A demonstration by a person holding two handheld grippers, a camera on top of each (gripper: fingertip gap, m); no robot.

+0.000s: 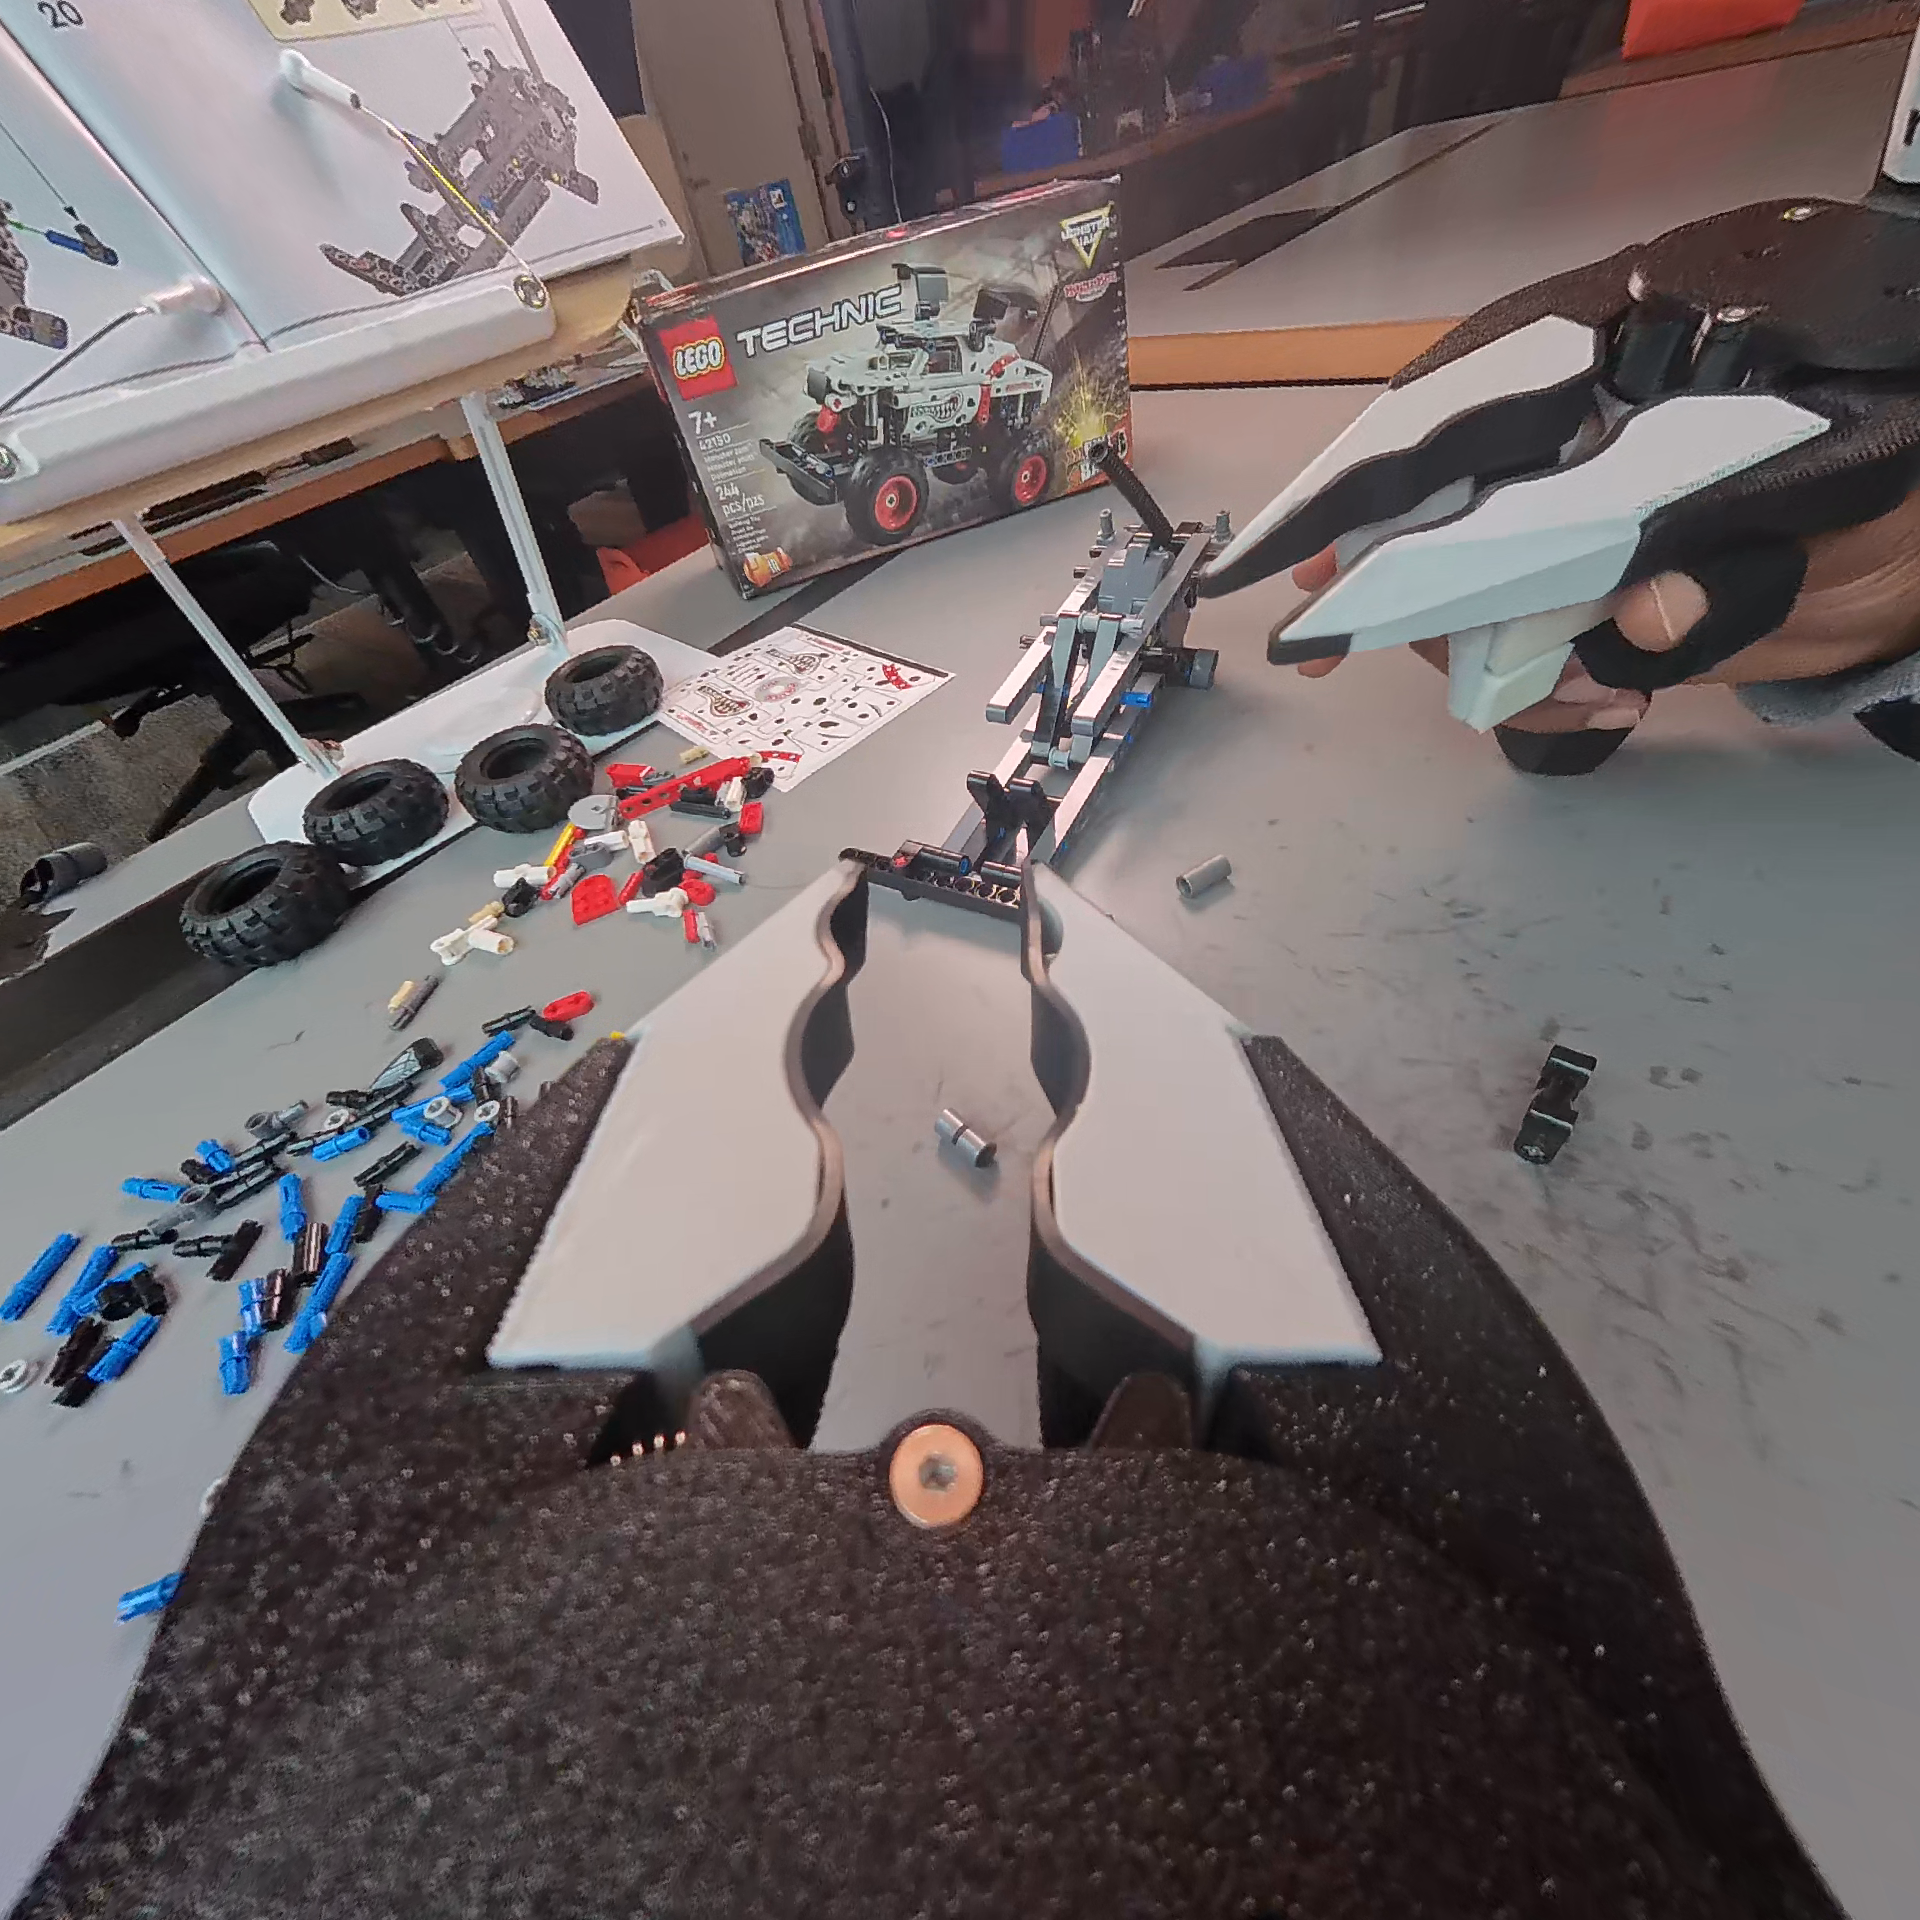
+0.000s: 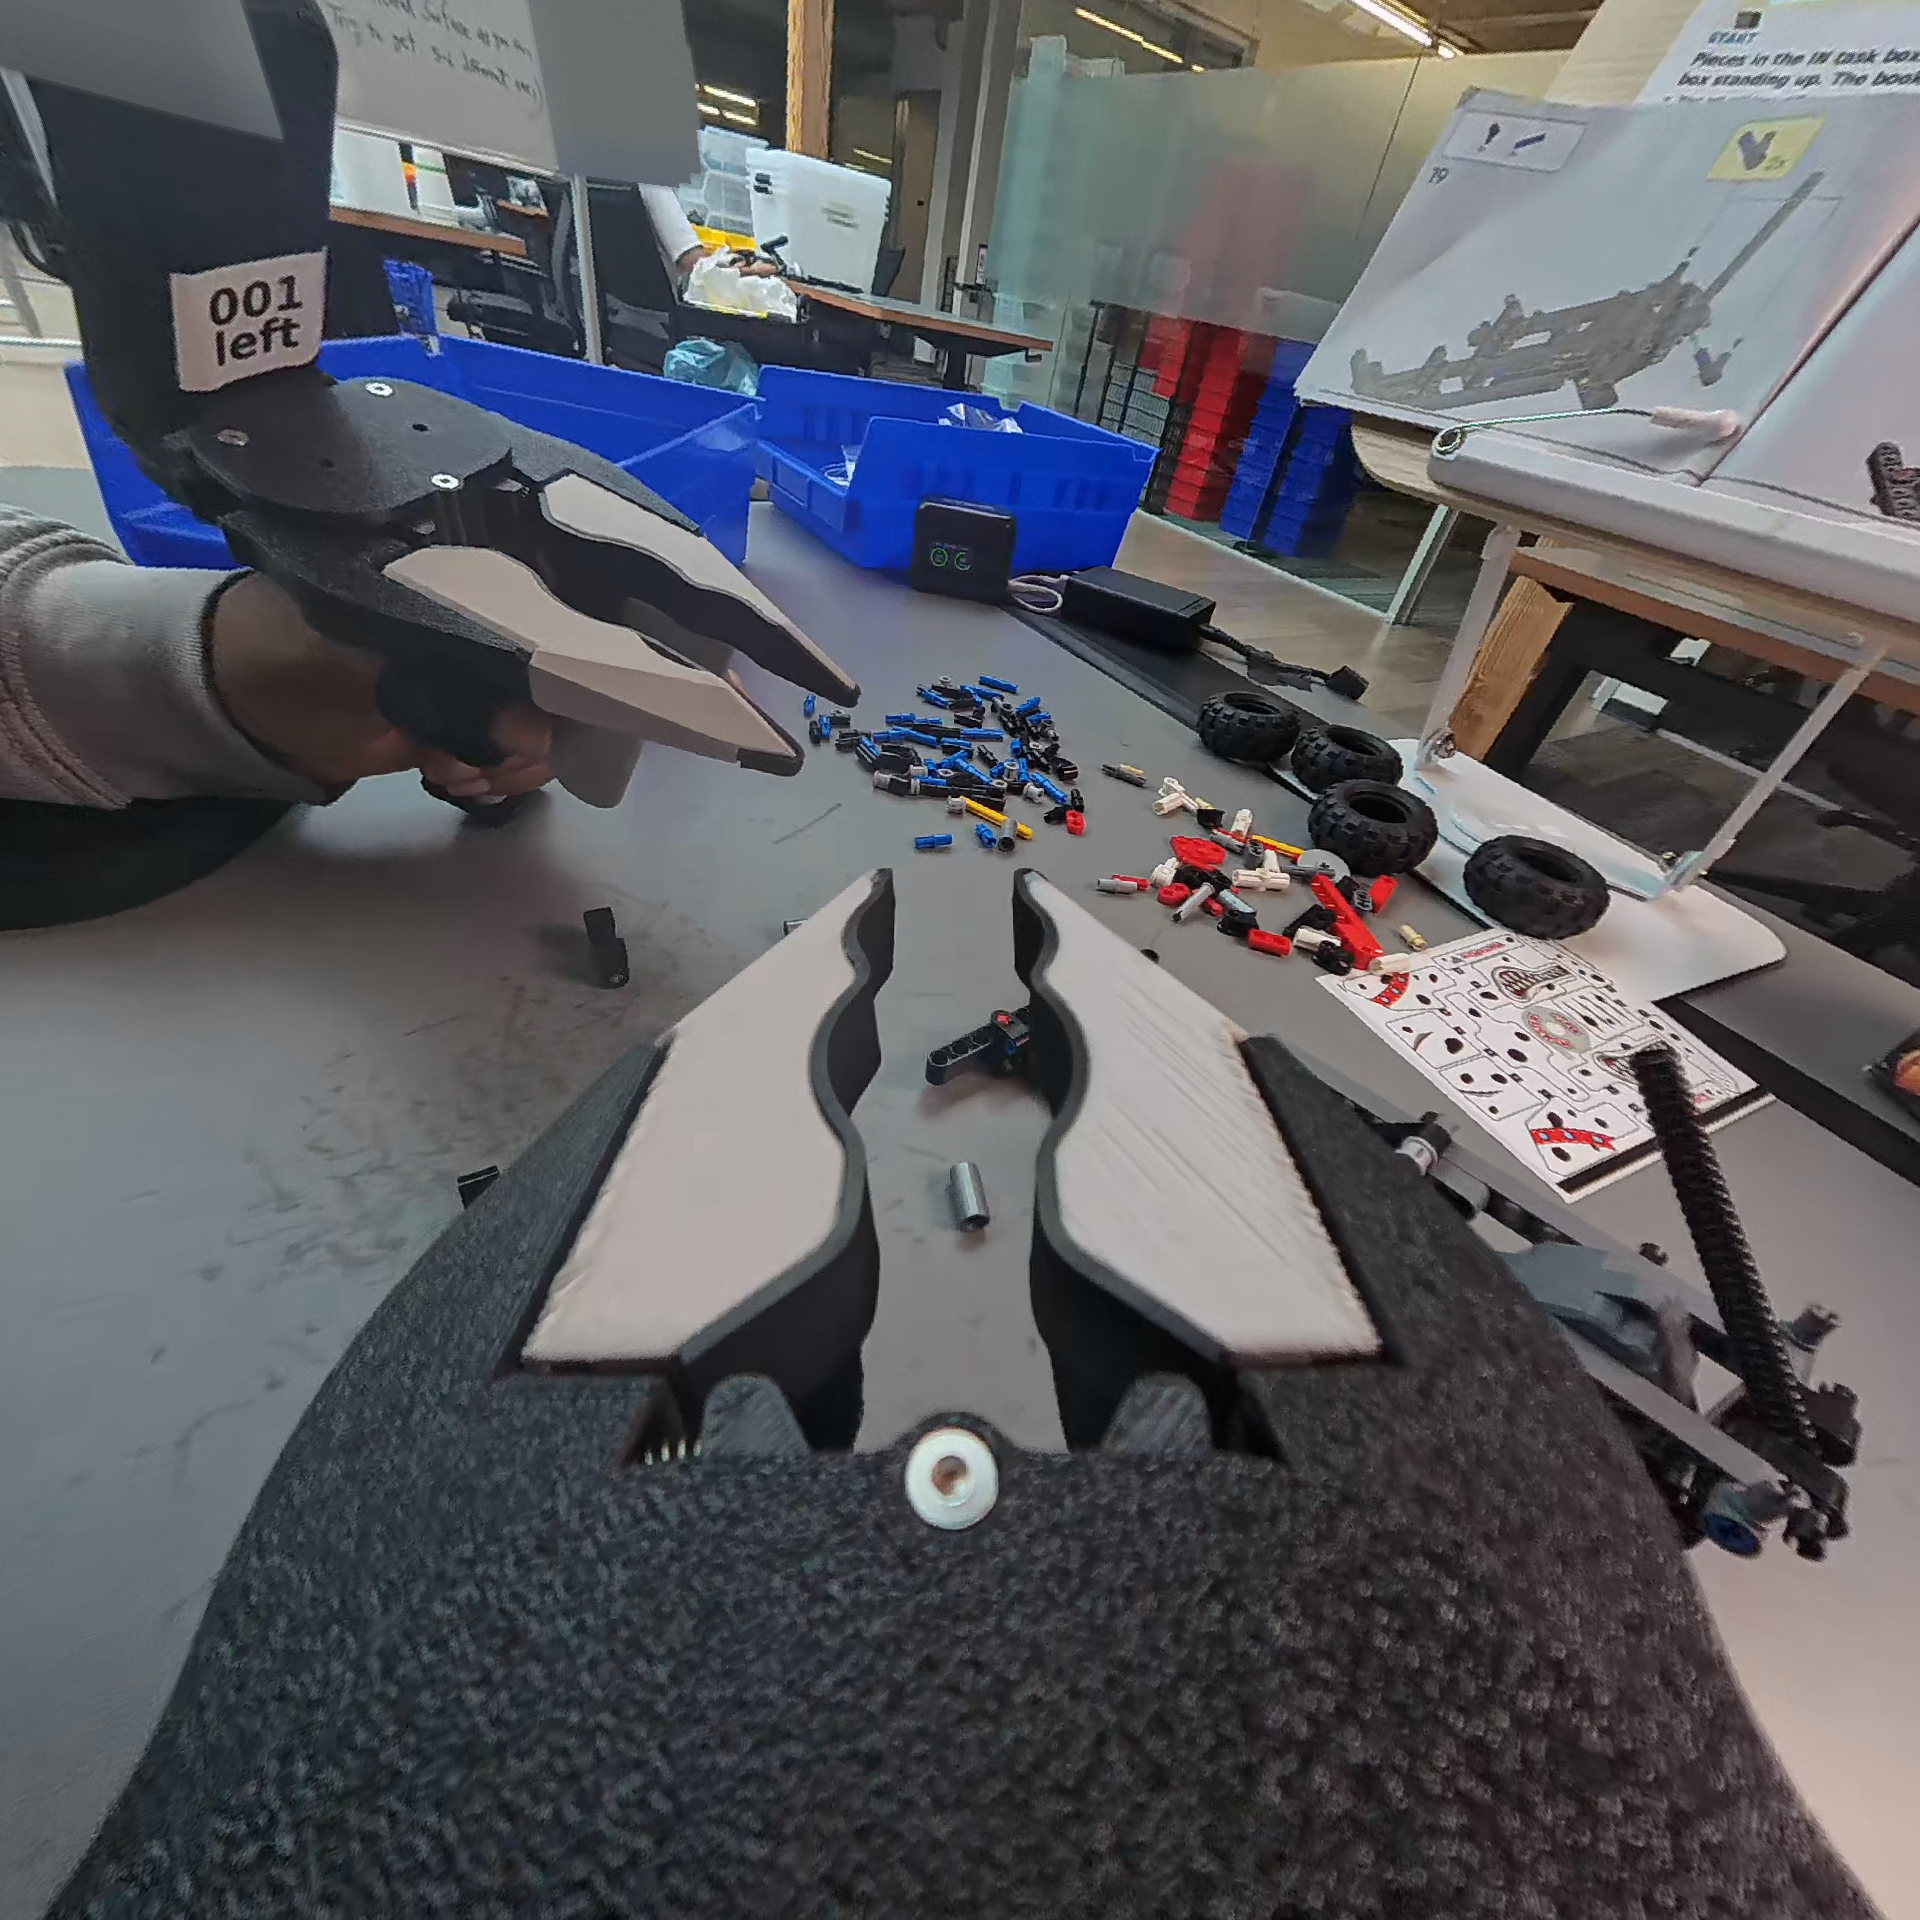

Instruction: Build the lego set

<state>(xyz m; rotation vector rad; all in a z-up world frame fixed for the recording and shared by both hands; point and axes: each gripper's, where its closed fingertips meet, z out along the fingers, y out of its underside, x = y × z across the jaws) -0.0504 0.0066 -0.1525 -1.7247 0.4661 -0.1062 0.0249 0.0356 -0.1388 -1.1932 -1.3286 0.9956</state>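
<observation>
Left gripper [image 1: 943, 883]: lower centre of left wrist view, fingers wide apart, holding nothing; tips just at the near end of the chassis [image 1: 1091, 675].
Grey sleeve [image 1: 964, 1136]: on the table [image 1: 1455, 1039] between the left fingers.
Right gripper [image 2: 954, 878]: lower centre of right wrist view, fingers wide apart, empty; a 2nd grey sleeve [image 2: 968, 1197] lies between them, a small black beam [image 2: 977, 1044] beyond it.
Chassis: long grey-black frame, centre of left wrist view, running toward the box [image 1: 883, 395]; a black rod [image 1: 1138, 499] stands tilted at its far end.
Black connector [image 1: 1553, 1101]: right of frame, apart from the rest.
4 tyres [image 1: 379, 810]: left, in a row.
Red-white parts [image 1: 655, 842]: beside the tyres.
Blue-black pins [image 1: 260, 1216]: lower left.
Sticker sheet [image 1: 800, 696]: before the box.
Manual [image 1: 291, 156]: upper left, on a stand.
Blue bins [image 2: 935, 457]: upper centre of right wrist view.
</observation>
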